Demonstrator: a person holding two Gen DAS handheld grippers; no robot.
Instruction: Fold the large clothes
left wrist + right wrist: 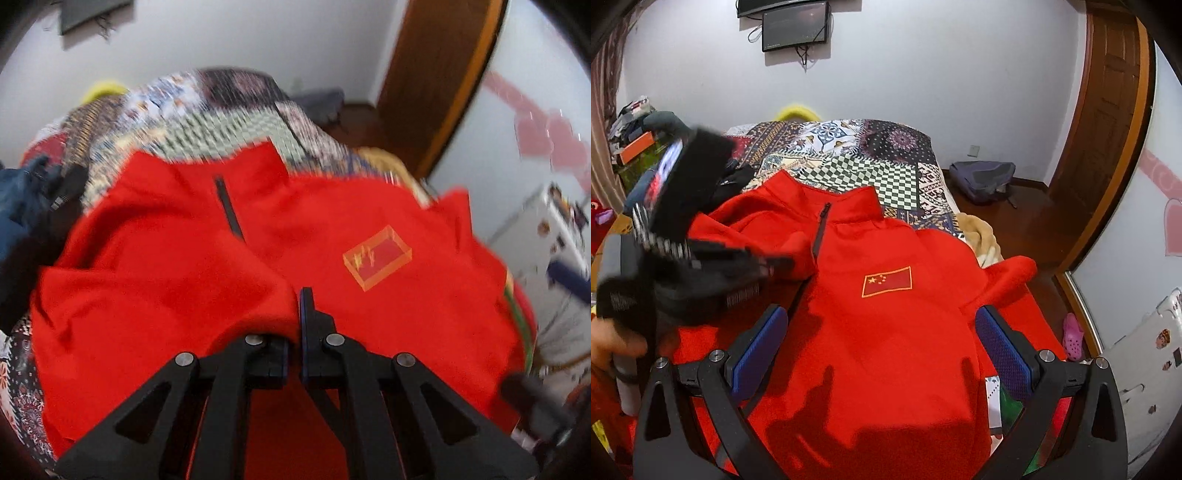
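On a patchwork-covered bed (pixel 905 184), the left tongs (pixel 297 306) pinch a sleeve fold of the red pullover (pixel 886 332) spread near its foot, apparently mid-fold, while the right tongs (pixel 881 354) hover agape, empty, seemingly ready for the opposite sleeve.

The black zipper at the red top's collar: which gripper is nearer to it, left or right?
Left. The left gripper, shut on red cloth, sits just beside the zipper. The right gripper hangs open further down the red top.
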